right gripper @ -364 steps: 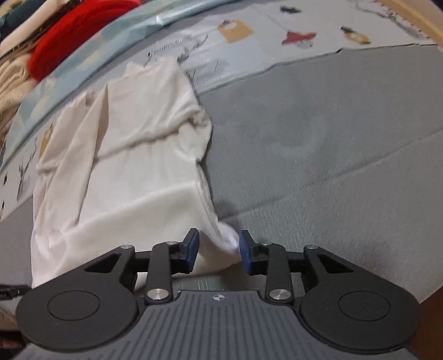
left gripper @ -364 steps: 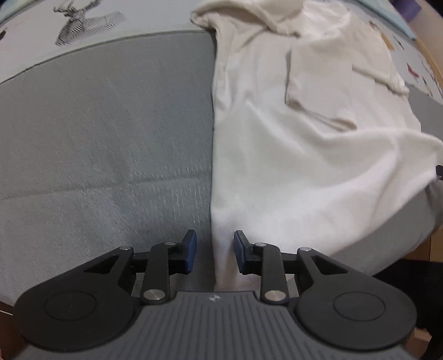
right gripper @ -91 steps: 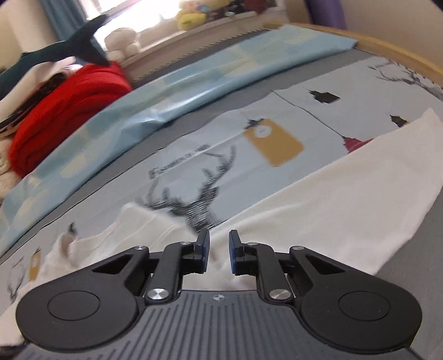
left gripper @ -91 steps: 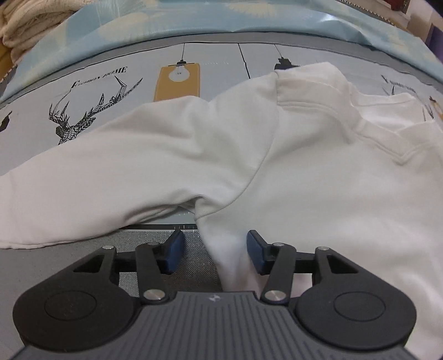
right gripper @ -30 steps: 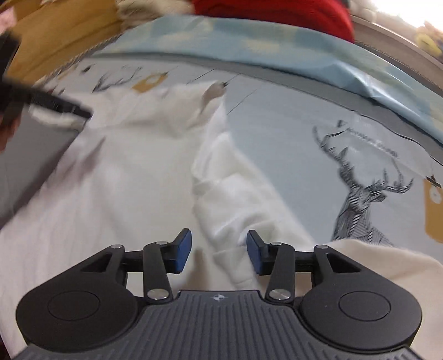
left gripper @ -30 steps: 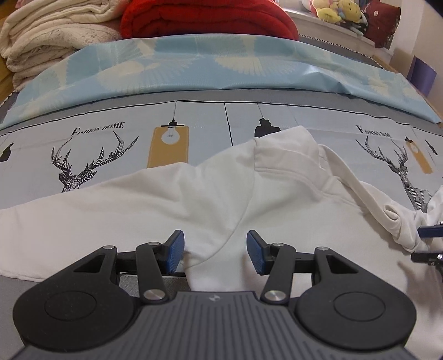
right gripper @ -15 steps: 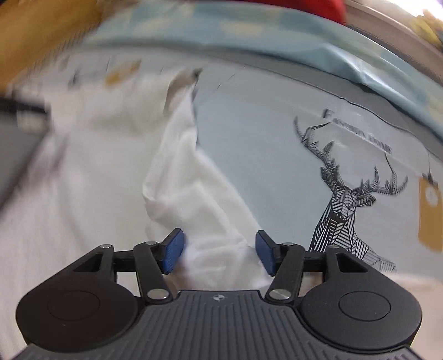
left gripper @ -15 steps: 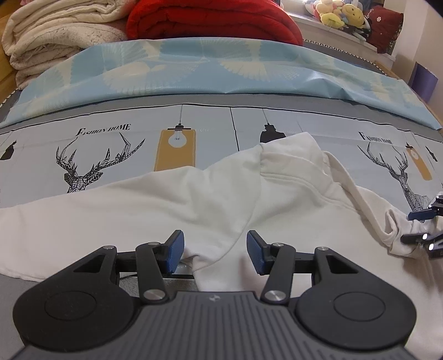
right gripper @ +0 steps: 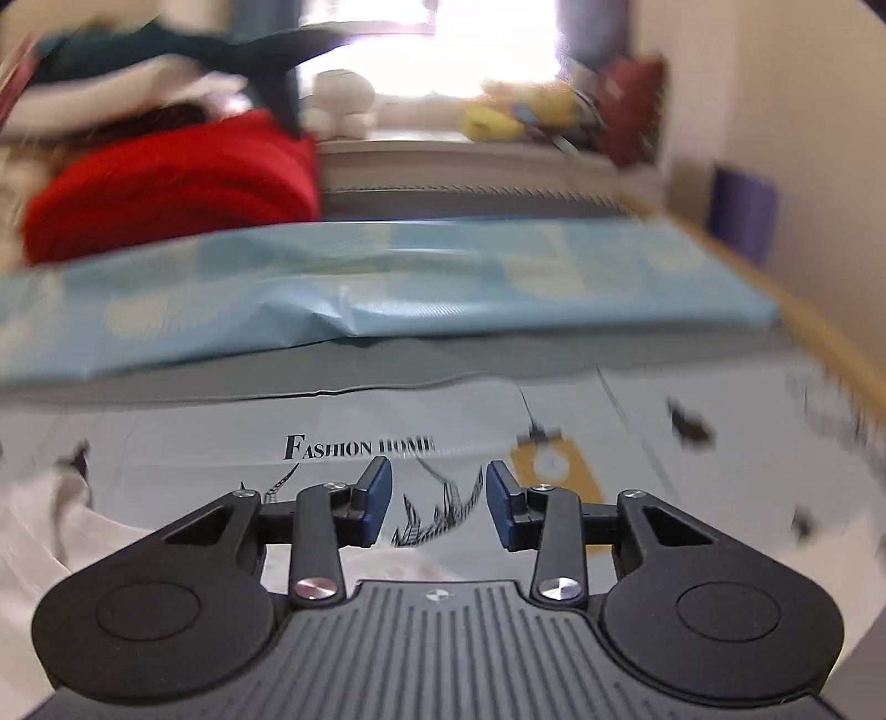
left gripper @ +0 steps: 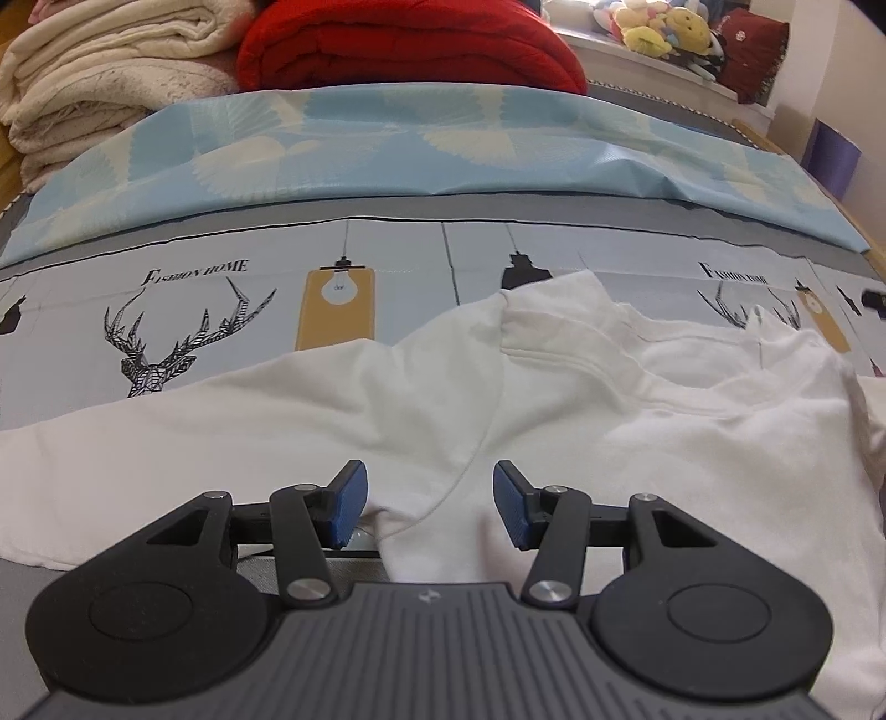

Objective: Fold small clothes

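Far left of the left wrist view: folded cream blankets (left gripper: 105, 72), stacked behind the bed. Beside them, a red quilt (left gripper: 410, 47), rolled thick. In front of both, a light blue cover (left gripper: 443, 144) across the bed, and nearer, a printed sheet (left gripper: 183, 327) with a stag, a bulb on a yellow panel and the words "Fashion Home". Spread over that sheet, a white long-sleeved top (left gripper: 692, 443): one sleeve (left gripper: 183, 443) stretched out leftward, collar (left gripper: 581, 354) toward the blue cover, body filling the right half, the right shoulder folded loosely over the chest. Low in the middle, the left tongs (left gripper: 430, 501), released, blue pads (left gripper: 349, 501) wide apart, straddling the armpit seam where sleeve meets body; fabric between the pads, not pinched. At the top right, plush toys (left gripper: 659, 27) on a sill.

Right wrist view, blurred by motion. At the left edge, a patch of the white top (right gripper: 50, 531) on the sheet (right gripper: 194, 443). Behind, the red quilt (right gripper: 171, 188) and the blue cover (right gripper: 415, 277). Centre, the right tongs (right gripper: 439, 501), released and gripping nothing, pads (right gripper: 379, 501) apart above the stag print and the lettering. Further right, a yellow bulb panel (right gripper: 556, 468) and the wooden bed edge (right gripper: 819, 338).
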`<state>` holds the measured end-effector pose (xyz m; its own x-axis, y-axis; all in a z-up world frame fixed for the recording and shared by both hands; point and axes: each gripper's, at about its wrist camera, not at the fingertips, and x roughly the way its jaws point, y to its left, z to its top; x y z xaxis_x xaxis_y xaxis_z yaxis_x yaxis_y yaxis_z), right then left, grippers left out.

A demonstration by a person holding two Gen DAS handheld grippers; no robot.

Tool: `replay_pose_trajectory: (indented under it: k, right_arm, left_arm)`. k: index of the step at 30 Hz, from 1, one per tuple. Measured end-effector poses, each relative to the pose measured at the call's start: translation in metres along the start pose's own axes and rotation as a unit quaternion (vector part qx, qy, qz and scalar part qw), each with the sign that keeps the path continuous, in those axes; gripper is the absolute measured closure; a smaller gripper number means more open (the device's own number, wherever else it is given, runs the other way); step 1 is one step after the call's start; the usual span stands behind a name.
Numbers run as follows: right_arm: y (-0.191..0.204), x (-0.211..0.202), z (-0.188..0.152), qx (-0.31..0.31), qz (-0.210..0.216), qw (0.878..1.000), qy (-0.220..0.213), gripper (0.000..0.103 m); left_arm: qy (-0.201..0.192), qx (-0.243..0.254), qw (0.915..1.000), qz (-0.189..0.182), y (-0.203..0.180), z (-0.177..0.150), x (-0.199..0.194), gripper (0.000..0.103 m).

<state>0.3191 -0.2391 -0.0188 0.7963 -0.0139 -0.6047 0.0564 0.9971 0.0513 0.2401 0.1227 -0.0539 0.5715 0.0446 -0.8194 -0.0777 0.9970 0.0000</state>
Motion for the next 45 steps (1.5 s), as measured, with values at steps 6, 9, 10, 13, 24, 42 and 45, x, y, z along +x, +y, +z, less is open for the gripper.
replay_pose_trajectory:
  k: [6, 9, 10, 13, 24, 42, 45]
  right_arm:
    - [-0.044, -0.007, -0.071, 0.039, 0.042, 0.994, 0.09, 0.064]
    - [-0.061, -0.002, -0.105, 0.019, -0.02, 0.991, 0.13, 0.064]
    - [-0.069, -0.006, -0.108, 0.032, -0.016, 0.993, 0.115, 0.064]
    - [-0.085, -0.016, -0.102, 0.052, -0.028, 0.994, 0.094, 0.059]
    - [-0.255, -0.022, -0.118, 0.322, -0.207, 0.923, 0.032, 0.049]
    - [-0.329, -0.025, -0.133, 0.371, -0.345, 0.861, -0.047, 0.091]
    - [-0.314, -0.04, -0.122, 0.362, -0.331, 0.869, -0.067, 0.075]
  left_arm:
    - [0.039, 0.005, 0.9991, -0.015, -0.003, -0.016, 0.018, 0.047]
    - [0.08, 0.01, 0.9967, -0.006, -0.004, -0.027, 0.035, 0.047]
    - [0.105, 0.016, 0.9943, 0.01, -0.005, -0.032, 0.043, 0.047]
    - [0.121, 0.03, 0.9914, 0.038, -0.006, -0.042, 0.051, 0.039]
    - [0.085, 0.047, 0.9945, 0.039, -0.029, -0.025, 0.042, 0.04]
    - [0.056, 0.073, 0.9957, -0.012, -0.048, -0.022, 0.027, 0.04]
    - [0.063, 0.063, 0.9955, -0.034, -0.049, -0.024, 0.022, 0.04]
